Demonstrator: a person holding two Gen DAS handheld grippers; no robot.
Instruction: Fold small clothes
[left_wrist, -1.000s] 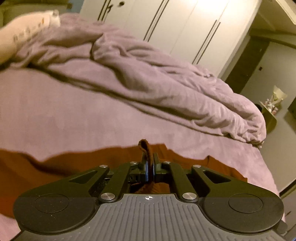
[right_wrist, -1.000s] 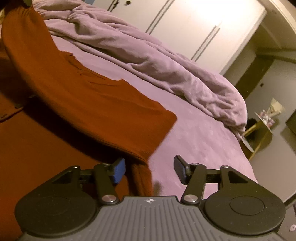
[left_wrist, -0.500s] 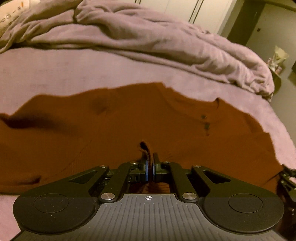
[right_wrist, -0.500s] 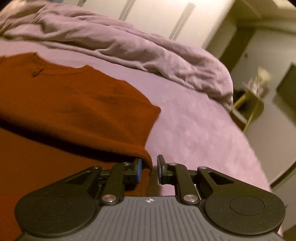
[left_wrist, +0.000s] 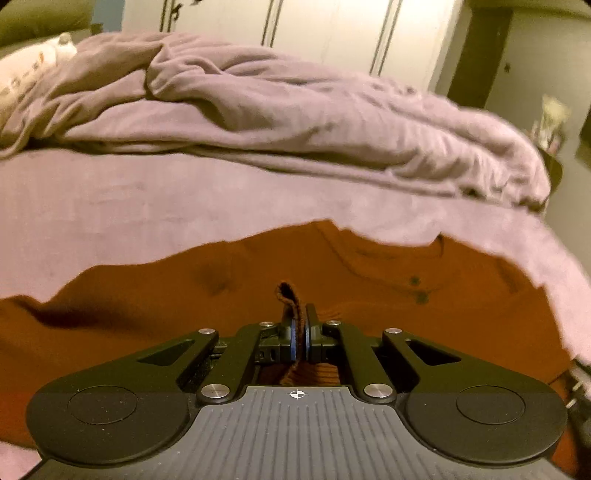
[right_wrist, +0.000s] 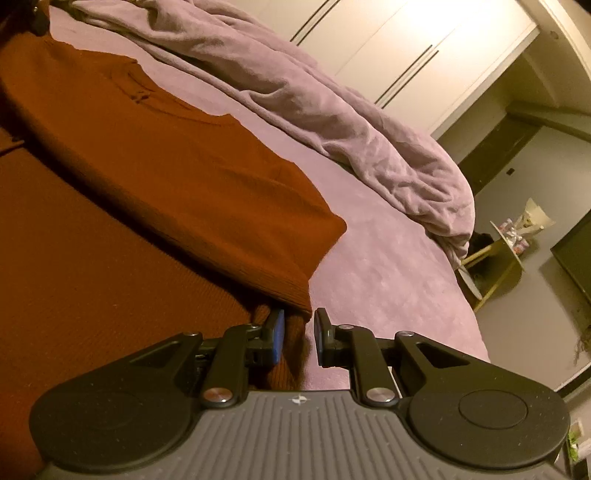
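Note:
A rust-coloured knit sweater (left_wrist: 388, 295) lies flat on the bed, its small buttons (left_wrist: 415, 281) facing up. My left gripper (left_wrist: 299, 314) is shut on a pinch of it, and a tuft of knit (left_wrist: 286, 291) sticks up between the pads. In the right wrist view one part of the sweater (right_wrist: 177, 173) is folded over the layer below (right_wrist: 74, 295). My right gripper (right_wrist: 299, 326) sits at the corner of that fold by the ribbed hem, its jaws drawn in narrow with the sweater's edge between them.
The purple sheet (right_wrist: 388, 280) stretches out to the right of the sweater. A crumpled purple duvet (left_wrist: 295, 118) is heaped across the back, with a pillow (left_wrist: 22, 77) at far left. White wardrobe doors (right_wrist: 424, 55) stand behind, and a small yellow side table (right_wrist: 506, 258) stands beyond the bed's right edge.
The sweater part that hung lifted has come down flat over the lower layer. The right jaws closed from wide to narrow on its edge. The left gripper sank, still pinching the knit.

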